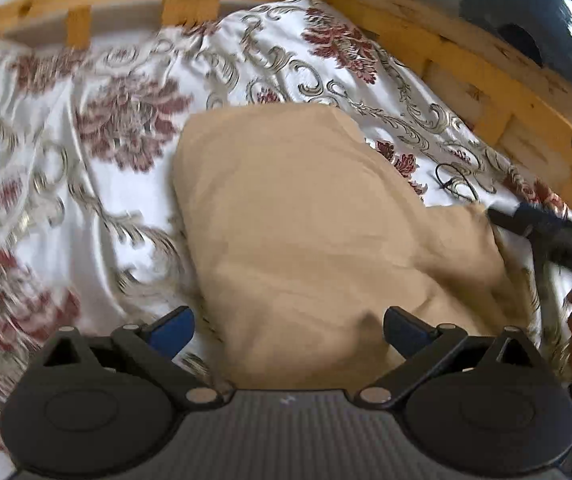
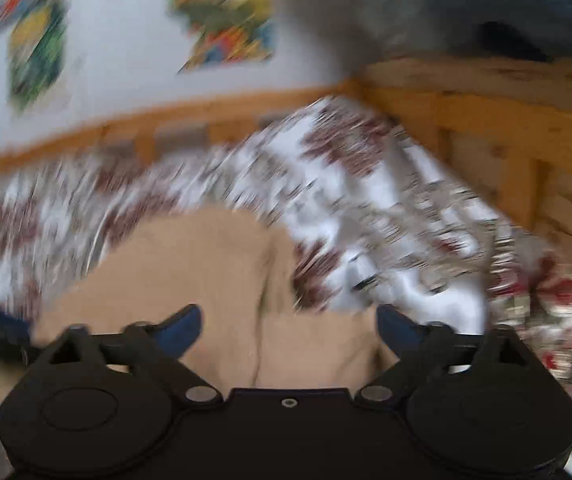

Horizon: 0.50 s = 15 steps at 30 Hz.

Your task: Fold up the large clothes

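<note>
A tan garment (image 1: 294,216) lies folded in a thick bundle on a white bedspread with red flowers (image 1: 98,120). My left gripper (image 1: 288,330) hovers over the garment's near end, open, its blue-tipped fingers wide apart and nothing between them. At the right edge of the left wrist view the right gripper (image 1: 542,228) shows as a dark blurred shape by the garment's right corner. In the blurred right wrist view the right gripper (image 2: 288,328) stands open over the tan garment (image 2: 190,264), with nothing pinched.
A wooden bed rail (image 1: 466,68) runs along the back and the right side. A thin black cord (image 1: 454,184) lies on the bedspread right of the garment. Dark blue fabric (image 1: 546,20) hangs beyond the rail. Colourful pictures (image 2: 222,12) hang on the wall.
</note>
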{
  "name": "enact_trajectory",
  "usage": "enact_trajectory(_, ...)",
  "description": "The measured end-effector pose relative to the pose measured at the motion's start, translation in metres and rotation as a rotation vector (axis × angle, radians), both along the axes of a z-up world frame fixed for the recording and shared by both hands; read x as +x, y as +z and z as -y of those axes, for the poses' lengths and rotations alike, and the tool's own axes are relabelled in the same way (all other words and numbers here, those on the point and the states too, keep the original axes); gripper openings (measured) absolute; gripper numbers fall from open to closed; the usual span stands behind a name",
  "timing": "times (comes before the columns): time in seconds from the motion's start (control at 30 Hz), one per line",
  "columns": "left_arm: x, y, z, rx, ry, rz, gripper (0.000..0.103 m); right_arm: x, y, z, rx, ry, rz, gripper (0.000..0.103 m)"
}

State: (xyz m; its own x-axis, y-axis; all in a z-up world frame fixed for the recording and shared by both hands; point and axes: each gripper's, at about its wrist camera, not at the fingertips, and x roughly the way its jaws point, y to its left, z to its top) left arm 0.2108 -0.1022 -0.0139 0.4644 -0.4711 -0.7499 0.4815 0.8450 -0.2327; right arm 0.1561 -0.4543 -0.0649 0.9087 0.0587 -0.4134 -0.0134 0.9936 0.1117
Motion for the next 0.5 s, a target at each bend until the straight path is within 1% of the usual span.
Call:
enact_trajectory(0.03,0.002,0.001,-0.006,-0.012,-0.004,0.007,0.102,0.000,0.003,0.007,0.034,-0.035,-0.002,0.100)
enact_trajectory(0.1,0.007,-0.001,-0.019,-0.061,0.014,0.003,0.102,0.003,-0.002,0.025,0.132,-0.073,-0.054,0.101)
enact_trajectory(0.17,0.020,-0.009,-0.035,-0.117,0.046,-0.038,0.102,0.009,-0.016,0.040,0.236,-0.080,-0.129,0.101)
enact_trajectory(0.2,0.026,-0.014,-0.041,-0.132,0.059,-0.058,0.102,0.013,-0.023,0.047,0.301,-0.065,-0.165,0.101)
enact_trajectory(0.27,0.039,-0.028,-0.050,-0.161,0.067,-0.111,0.102,0.019,-0.032,0.051,0.364,-0.037,-0.181,0.102)
enact_trajectory(0.33,0.051,-0.044,-0.057,-0.231,0.057,-0.183,0.102,0.022,-0.034,0.046,0.376,0.005,-0.179,0.102)
enact_trajectory(0.4,0.061,-0.055,-0.060,-0.288,0.055,-0.232,0.103,0.025,-0.035,0.038,0.377,0.079,-0.171,0.102)
enact_trajectory(0.43,0.065,-0.059,-0.059,-0.308,0.050,-0.244,0.103,0.021,-0.036,0.034,0.369,0.109,-0.169,0.102)
enact_trajectory(0.5,0.071,-0.063,-0.055,-0.318,0.031,-0.250,0.103,0.023,-0.039,0.022,0.305,0.129,-0.190,0.102)
